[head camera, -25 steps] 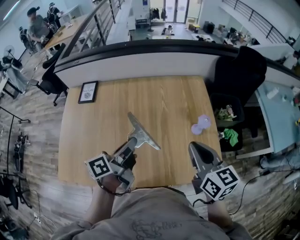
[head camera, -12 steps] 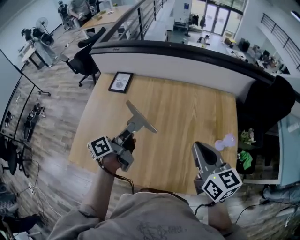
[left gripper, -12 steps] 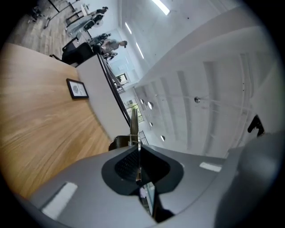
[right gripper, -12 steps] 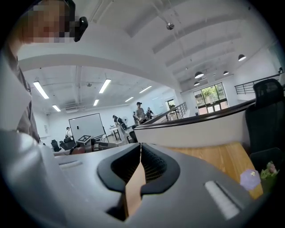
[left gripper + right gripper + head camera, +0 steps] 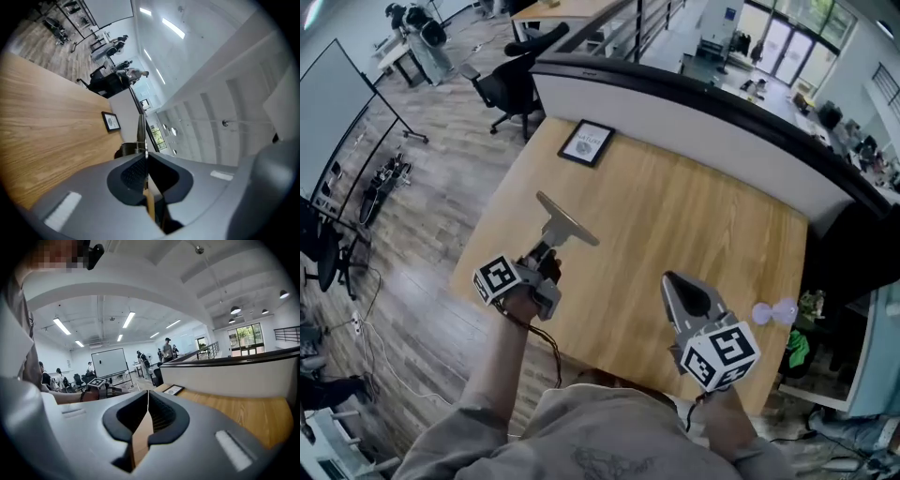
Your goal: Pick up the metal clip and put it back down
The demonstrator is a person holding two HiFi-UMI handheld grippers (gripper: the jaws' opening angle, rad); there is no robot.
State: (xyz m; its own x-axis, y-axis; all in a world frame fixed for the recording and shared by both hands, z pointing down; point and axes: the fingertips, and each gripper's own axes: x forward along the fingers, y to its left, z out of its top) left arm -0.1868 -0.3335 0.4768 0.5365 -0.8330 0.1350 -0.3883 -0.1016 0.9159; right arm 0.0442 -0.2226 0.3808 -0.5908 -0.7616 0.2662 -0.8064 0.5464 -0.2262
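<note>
The metal clip [image 5: 565, 220], a grey spring clip with a wide flat blade, is held off the wooden table [image 5: 675, 216] over its left part. My left gripper [image 5: 546, 251] is shut on the clip's handle end. In the left gripper view the clip [image 5: 140, 133] stands edge-on straight out of the shut left gripper [image 5: 146, 157], with its spring [image 5: 125, 150] just behind the pads. My right gripper [image 5: 675, 286] hovers over the table's front edge, shut and empty. The right gripper view shows that gripper [image 5: 148, 401] with its pads pressed together.
A framed picture [image 5: 587, 142] lies at the table's far left corner. A small purple object [image 5: 774, 311] sits near the right edge. A white-fronted counter [image 5: 694, 108] borders the far side. An office chair [image 5: 511, 89] stands on the floor to the left.
My left gripper has carried the clip leftward, from the table's middle toward its left edge. The head view has swung left. The right gripper stays shut and empty.
</note>
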